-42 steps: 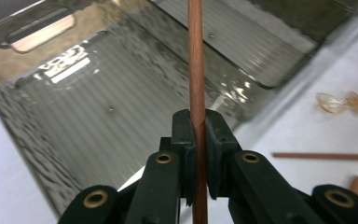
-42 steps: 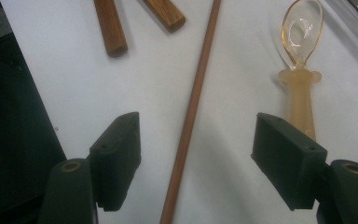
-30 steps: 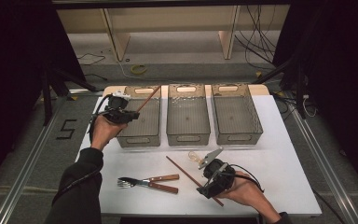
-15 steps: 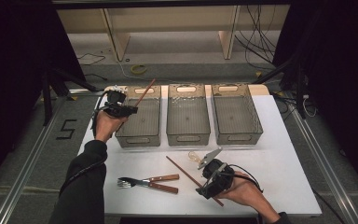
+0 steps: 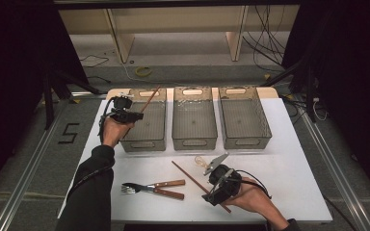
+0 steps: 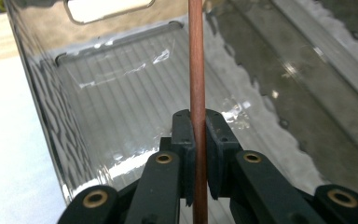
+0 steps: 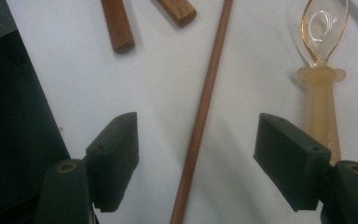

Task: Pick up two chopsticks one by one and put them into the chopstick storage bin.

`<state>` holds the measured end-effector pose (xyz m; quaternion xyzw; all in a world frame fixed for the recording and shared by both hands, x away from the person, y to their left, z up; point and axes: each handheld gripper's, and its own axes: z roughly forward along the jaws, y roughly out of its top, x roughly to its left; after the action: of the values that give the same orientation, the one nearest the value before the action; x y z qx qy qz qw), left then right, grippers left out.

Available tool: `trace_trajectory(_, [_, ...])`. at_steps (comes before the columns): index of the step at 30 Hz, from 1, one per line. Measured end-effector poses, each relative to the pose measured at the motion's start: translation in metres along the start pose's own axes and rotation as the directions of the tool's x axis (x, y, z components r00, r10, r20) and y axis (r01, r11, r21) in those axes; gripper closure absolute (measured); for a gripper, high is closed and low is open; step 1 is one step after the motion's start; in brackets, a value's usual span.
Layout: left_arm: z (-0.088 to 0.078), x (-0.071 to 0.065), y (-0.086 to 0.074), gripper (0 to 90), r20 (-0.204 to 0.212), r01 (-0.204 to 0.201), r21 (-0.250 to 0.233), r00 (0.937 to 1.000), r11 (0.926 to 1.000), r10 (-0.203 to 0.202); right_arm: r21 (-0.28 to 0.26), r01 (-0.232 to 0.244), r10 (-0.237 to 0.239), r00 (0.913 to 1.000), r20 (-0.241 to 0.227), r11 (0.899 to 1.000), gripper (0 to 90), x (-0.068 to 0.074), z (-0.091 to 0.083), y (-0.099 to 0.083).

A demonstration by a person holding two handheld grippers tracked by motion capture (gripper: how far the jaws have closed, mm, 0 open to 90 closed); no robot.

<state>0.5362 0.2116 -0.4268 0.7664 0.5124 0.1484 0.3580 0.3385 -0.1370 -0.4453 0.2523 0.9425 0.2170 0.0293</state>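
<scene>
My left hand-held gripper (image 6: 196,154) clenches a chopstick (image 6: 196,70) over the left bin (image 5: 144,139). My right hand-held gripper (image 7: 196,154) gapes above the second chopstick (image 7: 205,107). Released tilted, mine could catch the rim and tumble out.

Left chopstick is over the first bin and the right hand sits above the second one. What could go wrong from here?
1. The left gripper pinches the chopstick near one end, so the long free part may catch the left bin wall on release.
2. The right gripper stands open astride the second chopstick, with the spoon close beside one of its fingers; closing carelessly might nudge the spoon.
</scene>
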Motion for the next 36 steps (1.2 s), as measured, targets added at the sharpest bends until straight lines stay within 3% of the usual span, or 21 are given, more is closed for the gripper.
trace_trajectory(3, [0.003,0.002,-0.002,82.0,-0.007,0.009,0.005,0.9999,0.9999,-0.009,0.0,0.001,-0.001,1.0,-0.002,1.0,31.3,0.0,0.0,0.0])
trace_trajectory(6, [0.004,0.001,-0.003,68.3,-0.016,0.0,0.0,0.9999,1.0,0.0,-0.001,-0.007,0.007,0.9999,-0.007,1.0,31.3,0.0,0.0,0.0])
trace_trajectory(11, [-0.006,-0.006,-0.001,48.5,0.022,-0.005,-0.022,0.9997,0.9997,0.005,-0.001,-0.02,0.02,0.9998,-0.007,1.0,31.3,0.0,0.0,0.001])
trace_trajectory(15, [-0.021,-0.019,-0.002,35.8,0.071,-0.039,-0.061,0.9965,0.9974,0.043,0.006,-0.016,0.016,0.9999,-0.004,1.0,32.8,-0.001,0.0,0.001])
trace_trajectory(19, [-0.042,-0.038,-0.009,27.2,0.13,-0.07,-0.106,0.988,0.9919,0.084,0.025,-0.022,0.023,0.9997,-0.003,0.999,38.7,-0.002,0.0,0.003])
trace_trajectory(25, [-0.066,-0.07,-0.033,23.2,0.188,-0.129,-0.205,0.9676,0.9703,0.168,0.074,-0.004,0.006,0.9998,-0.018,0.997,47.1,-0.003,0.003,0.004])
trace_trajectory(29, [-0.075,-0.08,-0.046,20.7,0.206,-0.174,-0.214,0.9538,0.9614,0.218,0.117,-0.005,0.005,1.0,0.001,0.993,51.5,-0.003,0.007,0.005])
trace_trajectory(31, [-0.08,-0.083,-0.05,19.8,0.217,-0.194,-0.219,0.9459,0.9563,0.242,0.127,0.018,-0.019,0.9998,0.006,0.992,54.7,-0.004,0.011,0.005])
trace_trajectory(36, [-0.086,-0.09,-0.066,18.6,0.248,-0.211,-0.226,0.9314,0.9509,0.266,0.156,0.04,-0.041,0.9991,0.007,0.987,61.5,-0.002,0.014,0.006])
